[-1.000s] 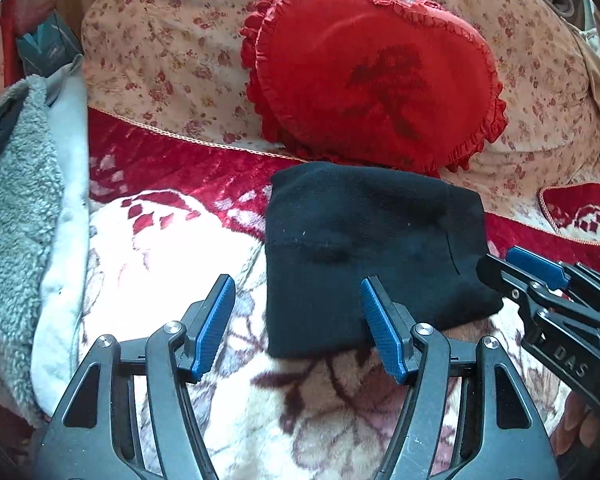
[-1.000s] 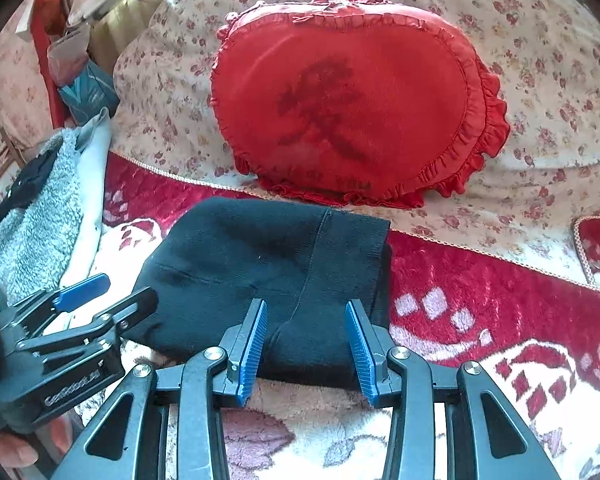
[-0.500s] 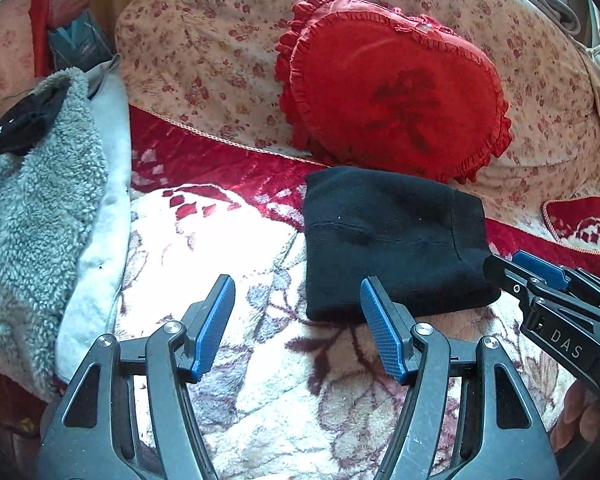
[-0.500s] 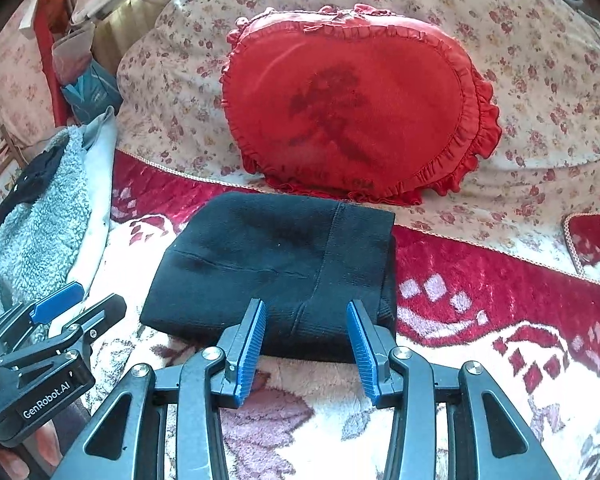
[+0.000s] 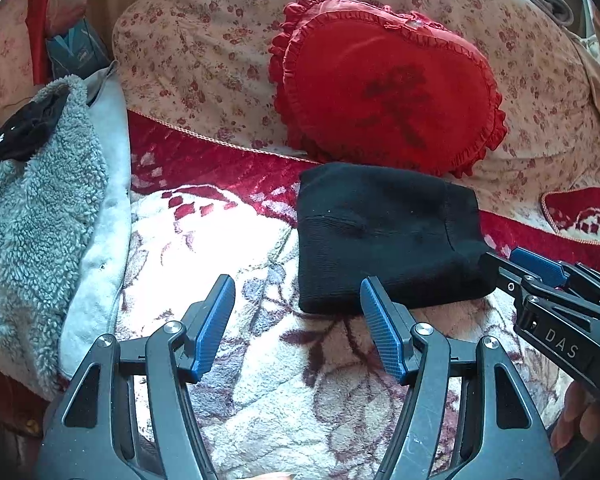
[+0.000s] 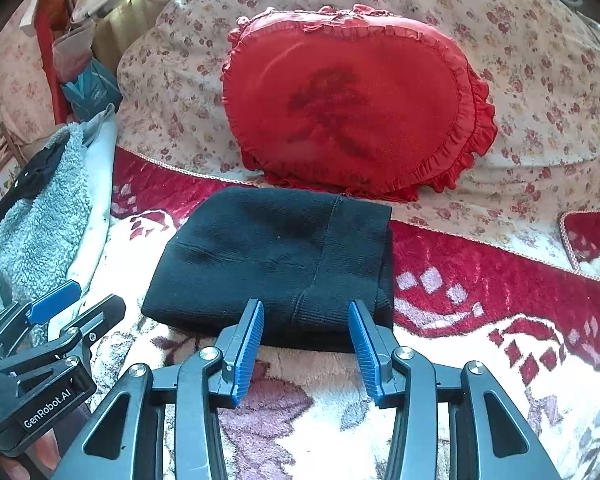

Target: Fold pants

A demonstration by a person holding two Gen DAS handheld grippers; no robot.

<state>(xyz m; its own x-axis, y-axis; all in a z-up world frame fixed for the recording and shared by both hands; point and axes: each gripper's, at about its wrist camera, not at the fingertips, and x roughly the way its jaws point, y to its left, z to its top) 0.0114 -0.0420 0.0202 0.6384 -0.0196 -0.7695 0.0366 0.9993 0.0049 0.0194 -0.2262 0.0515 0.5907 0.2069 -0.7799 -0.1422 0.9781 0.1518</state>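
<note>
The black pants [image 5: 384, 236] [image 6: 276, 260] lie folded into a compact rectangle on the floral blanket, in front of the red heart cushion. My left gripper [image 5: 298, 304] hangs open over bare blanket to the left of the pants' near edge, nothing between its fingers. My right gripper [image 6: 306, 320] hovers at the pants' near right edge; its jaws are opening and the blue pads do not press the cloth. In the left wrist view the right gripper [image 5: 516, 264] shows beside the pants' right corner. In the right wrist view the left gripper [image 6: 76, 300] appears at lower left.
A red heart-shaped cushion [image 5: 384, 88] [image 6: 352, 104] leans on a floral pillow [image 5: 204, 52] behind the pants. A grey fleecy garment [image 5: 40, 208] [image 6: 40, 220] is piled at the left. The cream and red blanket [image 5: 300, 392] [image 6: 480, 292] spreads around the pants.
Both grippers have drawn back from the folded pants, the left one also shifting left off the cloth. The right gripper's jaws stand a little wider. The pants lie still.
</note>
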